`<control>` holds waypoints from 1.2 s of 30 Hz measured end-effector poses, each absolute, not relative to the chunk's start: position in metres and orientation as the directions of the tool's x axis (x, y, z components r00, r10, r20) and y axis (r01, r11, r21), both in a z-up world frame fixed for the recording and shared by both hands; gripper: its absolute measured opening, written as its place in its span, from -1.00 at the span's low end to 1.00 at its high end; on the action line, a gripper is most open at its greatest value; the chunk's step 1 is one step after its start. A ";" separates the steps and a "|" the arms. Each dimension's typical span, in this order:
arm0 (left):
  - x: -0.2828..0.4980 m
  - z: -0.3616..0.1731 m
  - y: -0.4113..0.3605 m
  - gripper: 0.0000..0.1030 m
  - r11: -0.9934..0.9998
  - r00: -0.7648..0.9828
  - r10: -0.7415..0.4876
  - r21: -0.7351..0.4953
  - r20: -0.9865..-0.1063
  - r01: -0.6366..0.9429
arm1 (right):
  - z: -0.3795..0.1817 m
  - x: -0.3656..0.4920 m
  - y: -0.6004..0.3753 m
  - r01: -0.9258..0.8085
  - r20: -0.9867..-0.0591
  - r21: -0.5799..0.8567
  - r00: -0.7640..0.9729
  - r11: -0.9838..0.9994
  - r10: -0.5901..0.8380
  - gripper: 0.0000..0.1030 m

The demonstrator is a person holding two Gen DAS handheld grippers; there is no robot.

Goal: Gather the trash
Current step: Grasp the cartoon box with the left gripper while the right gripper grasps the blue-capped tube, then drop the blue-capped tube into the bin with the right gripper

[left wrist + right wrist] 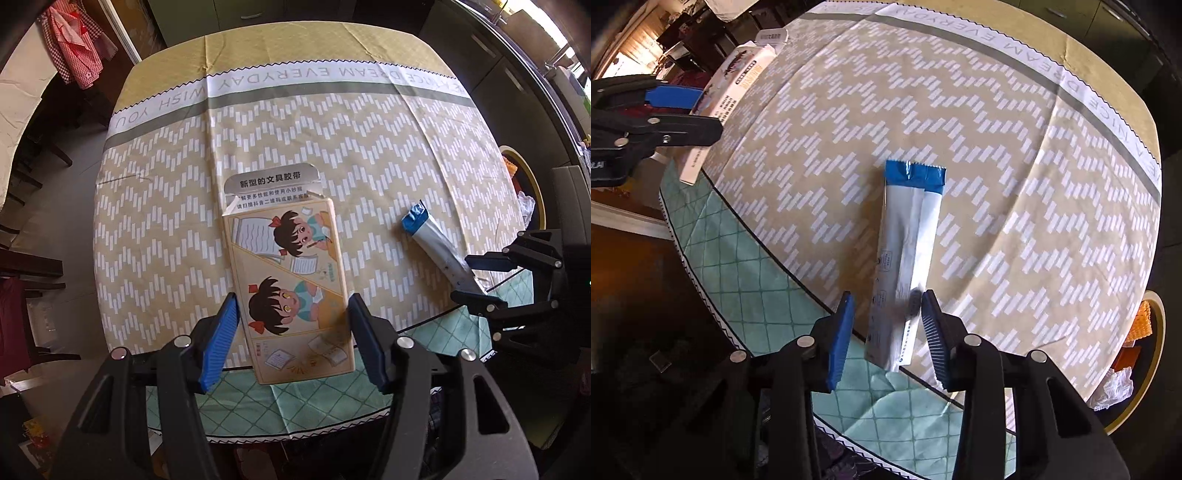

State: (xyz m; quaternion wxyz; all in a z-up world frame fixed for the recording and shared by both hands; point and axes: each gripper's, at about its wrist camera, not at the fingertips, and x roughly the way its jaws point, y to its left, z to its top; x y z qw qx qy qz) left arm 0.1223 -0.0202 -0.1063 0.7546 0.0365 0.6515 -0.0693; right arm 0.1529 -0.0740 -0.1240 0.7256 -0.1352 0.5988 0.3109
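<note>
Both our grippers straddle trash at the near table edge.

Our left gripper (293, 332) is spread around the cartoon box (291, 291); our right gripper (886, 332) is spread around the blue-ended wrapper (908, 254). Only the right view shows the bin (1156, 354) holding crumpled scraps beside the table (1015, 129).

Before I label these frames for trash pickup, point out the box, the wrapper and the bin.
box (291, 273), left wrist view, on its illustrated top face.
wrapper (908, 236), right wrist view, on its white middle.
bin (1158, 325), right wrist view, on its pale rim.
</note>
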 end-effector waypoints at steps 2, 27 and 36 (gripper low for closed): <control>0.124 -0.108 -0.020 0.12 0.986 0.136 -0.064 -0.042 -0.989 0.160 | -0.128 0.154 -0.073 -0.610 -0.956 0.178 0.079 0.772 0.283 -0.42; 0.137 -0.079 -0.184 0.12 0.863 0.171 -0.160 -0.054 -0.972 0.502 | -0.147 0.174 -0.442 0.104 -0.941 0.220 0.286 0.970 0.182 -0.78; 0.139 -0.072 -0.277 0.12 0.771 0.178 -0.194 -0.037 -0.965 0.636 | -0.144 0.169 -0.475 0.148 -0.892 0.325 0.377 0.934 0.250 -0.09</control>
